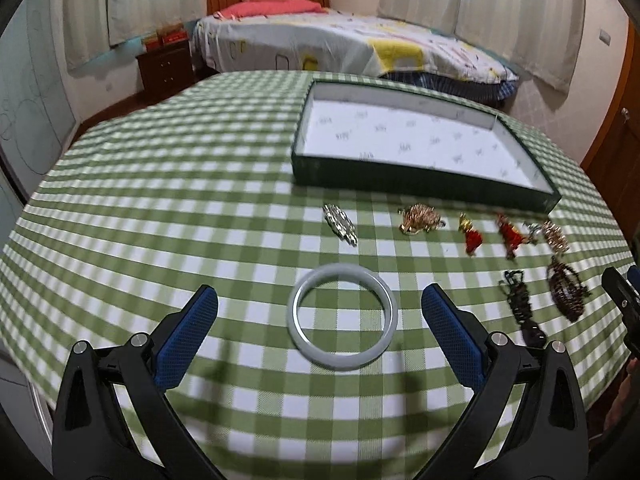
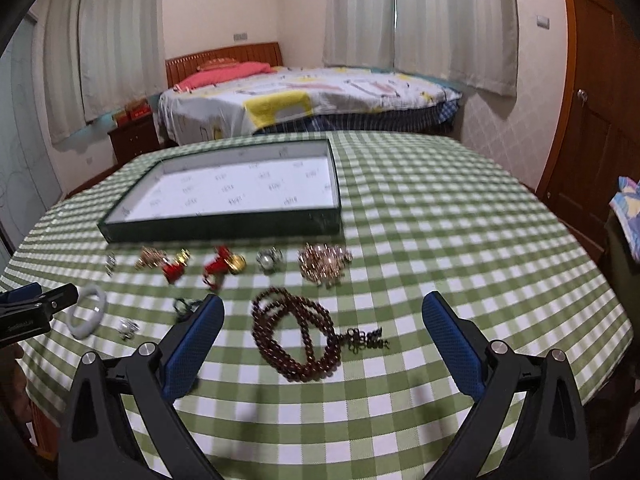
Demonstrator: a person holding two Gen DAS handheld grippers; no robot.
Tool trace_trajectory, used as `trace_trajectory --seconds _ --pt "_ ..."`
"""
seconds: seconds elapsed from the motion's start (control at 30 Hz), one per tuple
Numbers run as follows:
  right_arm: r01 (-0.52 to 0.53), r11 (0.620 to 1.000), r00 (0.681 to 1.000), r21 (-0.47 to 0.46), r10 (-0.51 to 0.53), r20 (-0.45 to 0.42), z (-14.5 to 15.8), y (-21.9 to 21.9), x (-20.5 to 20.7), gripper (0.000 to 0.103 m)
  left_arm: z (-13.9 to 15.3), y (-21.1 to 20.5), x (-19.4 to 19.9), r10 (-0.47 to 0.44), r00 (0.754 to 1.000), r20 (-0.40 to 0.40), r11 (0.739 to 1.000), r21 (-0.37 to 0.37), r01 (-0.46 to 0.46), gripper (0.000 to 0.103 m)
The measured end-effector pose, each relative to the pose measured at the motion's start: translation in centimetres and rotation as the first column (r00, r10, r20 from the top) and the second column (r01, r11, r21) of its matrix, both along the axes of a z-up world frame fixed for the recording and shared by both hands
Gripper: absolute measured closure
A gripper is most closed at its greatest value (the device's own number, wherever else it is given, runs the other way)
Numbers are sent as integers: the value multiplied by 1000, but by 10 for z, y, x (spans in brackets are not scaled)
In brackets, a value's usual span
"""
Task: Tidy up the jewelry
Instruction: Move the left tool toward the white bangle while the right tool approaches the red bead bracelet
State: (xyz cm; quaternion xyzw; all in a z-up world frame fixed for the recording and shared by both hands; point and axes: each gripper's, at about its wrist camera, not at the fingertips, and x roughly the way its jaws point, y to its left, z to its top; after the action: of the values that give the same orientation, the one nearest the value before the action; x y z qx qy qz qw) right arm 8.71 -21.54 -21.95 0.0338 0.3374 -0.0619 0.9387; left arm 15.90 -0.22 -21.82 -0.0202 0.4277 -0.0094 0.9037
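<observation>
Bedroom door and bead necklace clear only rightward.

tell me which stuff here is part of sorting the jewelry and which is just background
Part of the job:
pale bangle
dark red bead necklace
red tassel charms
gold brooch
green tray, nothing in it
left gripper and right gripper, both open

Just lying about:
bed
nightstand
curtains
</observation>
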Motion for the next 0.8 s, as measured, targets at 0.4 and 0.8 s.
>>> trace_trajectory --seconds 0.4,0.8 --pt "-9 1000 999 19 9 -32 -18 -4 14 7 -29 -8 18 -30 998 -60 999 9 31 16" --pt "-25 1000 996 18 27 -80 -29 -1 26 11 -31 -12 13 -45 998 -52 998 45 47 17"
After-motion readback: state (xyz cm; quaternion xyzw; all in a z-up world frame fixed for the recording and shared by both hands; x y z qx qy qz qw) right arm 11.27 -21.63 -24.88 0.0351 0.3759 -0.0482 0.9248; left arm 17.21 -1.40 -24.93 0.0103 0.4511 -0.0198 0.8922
